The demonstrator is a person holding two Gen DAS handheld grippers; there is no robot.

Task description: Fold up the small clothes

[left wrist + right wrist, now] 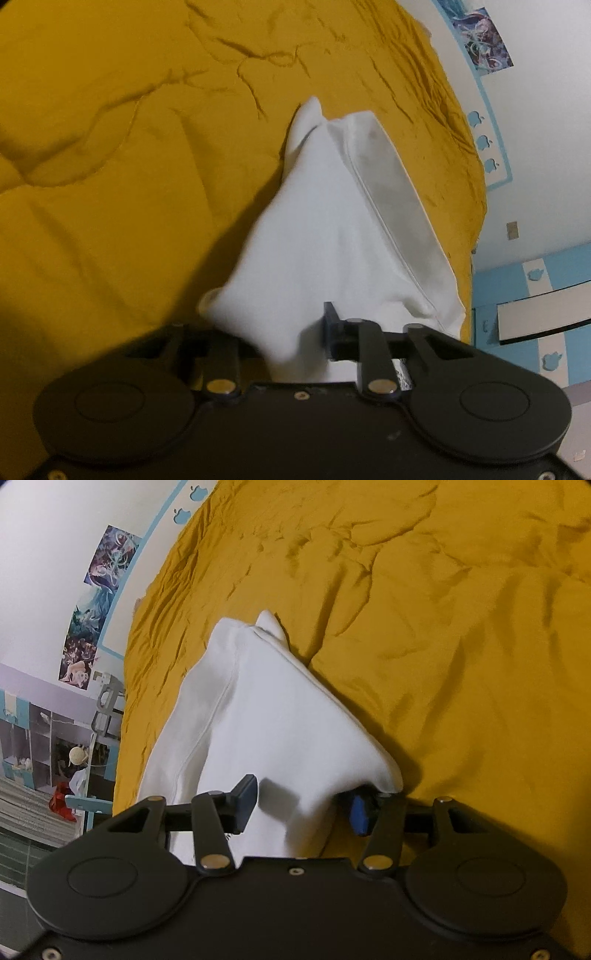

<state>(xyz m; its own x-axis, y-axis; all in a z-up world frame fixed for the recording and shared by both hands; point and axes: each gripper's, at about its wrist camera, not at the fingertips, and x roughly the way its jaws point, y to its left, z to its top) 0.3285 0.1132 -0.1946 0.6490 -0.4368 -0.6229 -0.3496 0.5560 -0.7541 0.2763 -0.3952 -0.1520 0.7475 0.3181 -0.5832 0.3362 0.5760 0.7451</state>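
Left wrist view: the left gripper [291, 332] has a bunched near edge of the soft white cotton garment [332, 229] between its fingers [332, 325]; one finger is buried in cloth, so I cannot tell whether they pinch. In the right wrist view the right gripper [303, 805] has its fingers spread either side of another near fold, not visibly pressing. The garment drapes limply from the fingers away onto the mustard-yellow bedspread [461, 646]. It looks light and floppy; hold hemmed corners, since the seam [380, 218] gives firmer purchase.
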